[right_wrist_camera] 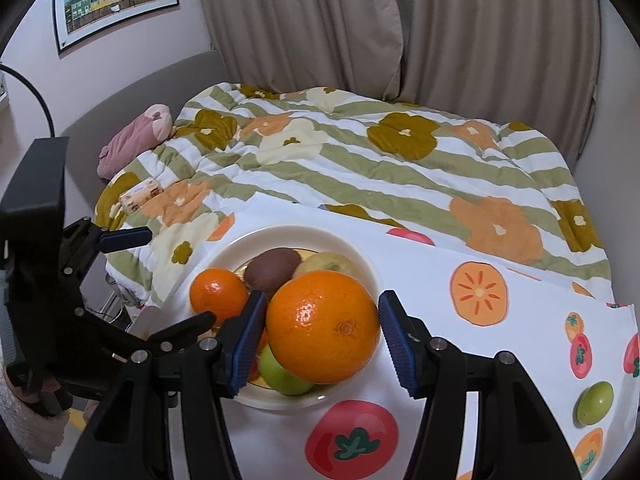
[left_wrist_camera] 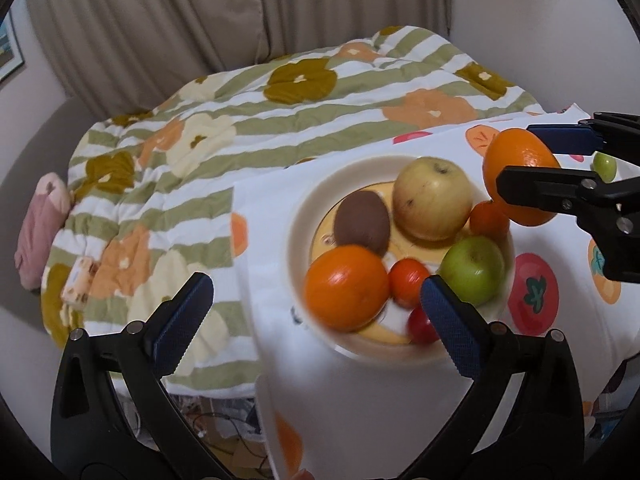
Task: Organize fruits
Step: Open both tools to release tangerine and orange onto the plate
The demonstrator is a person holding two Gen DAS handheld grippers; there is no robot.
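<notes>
A cream plate (left_wrist_camera: 296,216) on a white fruit-print cloth (right_wrist_camera: 440,280) holds a yellow apple (left_wrist_camera: 432,200), a brown kiwi (left_wrist_camera: 362,222), an orange (left_wrist_camera: 346,286), a green apple (left_wrist_camera: 474,270) and a few small red and orange fruits (left_wrist_camera: 408,282). My left gripper (left_wrist_camera: 316,292) stands wide open at the plate's near-left edge, with nothing pressed between its pads. My right gripper (right_wrist_camera: 322,304) is shut on a large orange (right_wrist_camera: 322,326) and holds it above the plate's right side. A small green fruit (right_wrist_camera: 595,402) lies on the cloth to the right.
Behind the cloth lies a striped flower quilt (left_wrist_camera: 240,120), with a pink cushion (left_wrist_camera: 40,224) and a small tissue pack (left_wrist_camera: 80,284) at its left. Beige curtains (right_wrist_camera: 400,40) hang at the back. The cloth's left edge (left_wrist_camera: 256,360) drops off over cables below.
</notes>
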